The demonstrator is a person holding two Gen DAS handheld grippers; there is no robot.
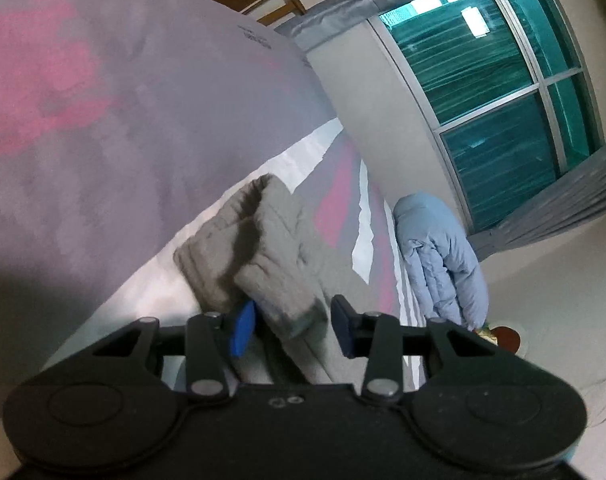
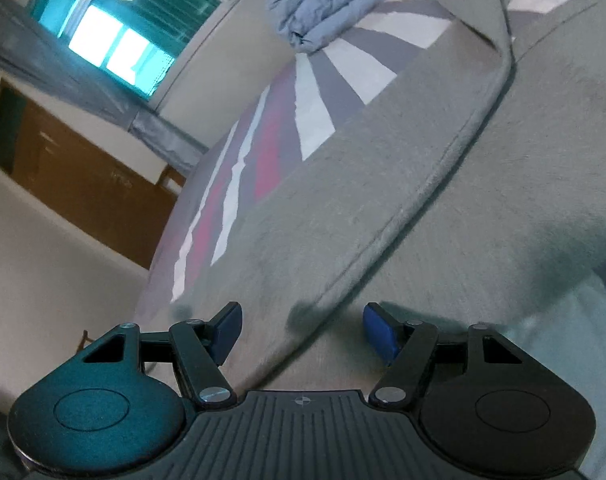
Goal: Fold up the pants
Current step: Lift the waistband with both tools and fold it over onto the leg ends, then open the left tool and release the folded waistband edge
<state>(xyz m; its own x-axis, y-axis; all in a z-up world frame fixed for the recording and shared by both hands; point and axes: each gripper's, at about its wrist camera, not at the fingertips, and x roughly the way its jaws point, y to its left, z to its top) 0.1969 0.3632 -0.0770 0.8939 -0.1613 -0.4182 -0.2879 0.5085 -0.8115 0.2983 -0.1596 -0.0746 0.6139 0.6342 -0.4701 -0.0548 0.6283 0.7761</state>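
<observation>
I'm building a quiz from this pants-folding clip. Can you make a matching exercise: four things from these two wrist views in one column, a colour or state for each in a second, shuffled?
Things:
1. grey pants
2. puffy jacket
3. left gripper
4. right gripper

Colours or states:
A. light blue, bunched at the bed's edge below the window
B. jaws wide apart over the cloth, nothing between the pads
C. spread across the striped bedcover
D. a ribbed cuff sits between its blue pads

Pairs: 1-C, 2-A, 3-D, 4-B
</observation>
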